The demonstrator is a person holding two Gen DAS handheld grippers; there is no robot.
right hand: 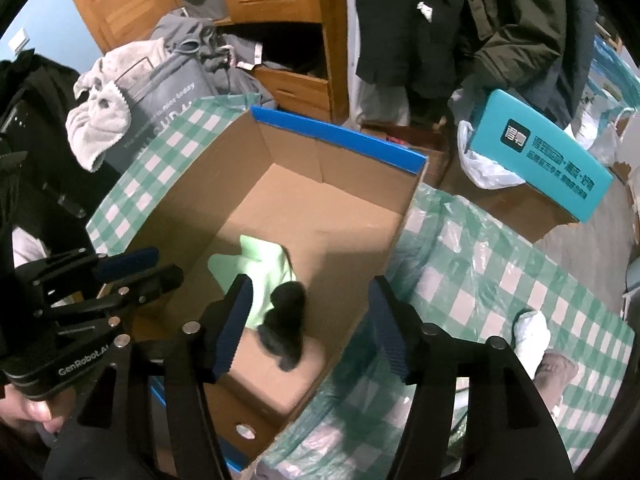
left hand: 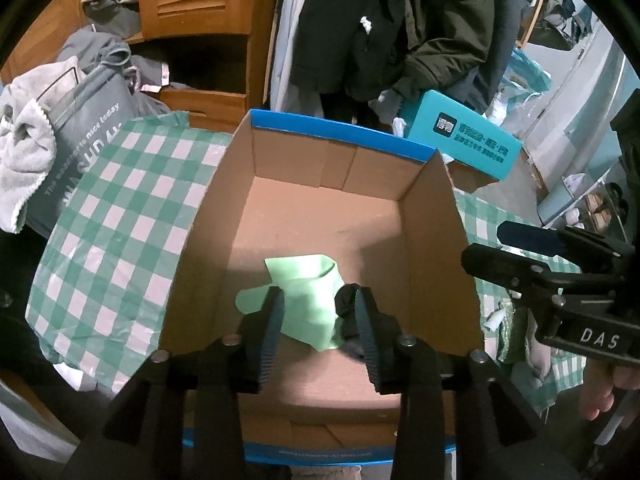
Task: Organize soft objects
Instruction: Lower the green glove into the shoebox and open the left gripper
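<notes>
An open cardboard box with a blue rim (left hand: 340, 128) (right hand: 340, 136) stands on the checked tablecloth. On its floor lie a light green cloth (left hand: 308, 284) (right hand: 260, 256) and a black soft item (left hand: 346, 298) (right hand: 286, 320) beside it. My left gripper (left hand: 320, 320) (right hand: 166, 266) hangs over the box's near end, open, with the green cloth between its fingers and not pressed by the pads. My right gripper (right hand: 310, 300) (left hand: 484, 245) is open and wide, above the box's right wall, with nothing in it.
The green-and-white checked cloth (left hand: 120, 220) covers the table. A white sock (right hand: 530, 334) and a beige soft item (right hand: 558, 368) lie right of the box. A teal box (left hand: 464, 136), a grey bag with a towel (left hand: 80, 128), a wooden wardrobe and hanging coats stand behind.
</notes>
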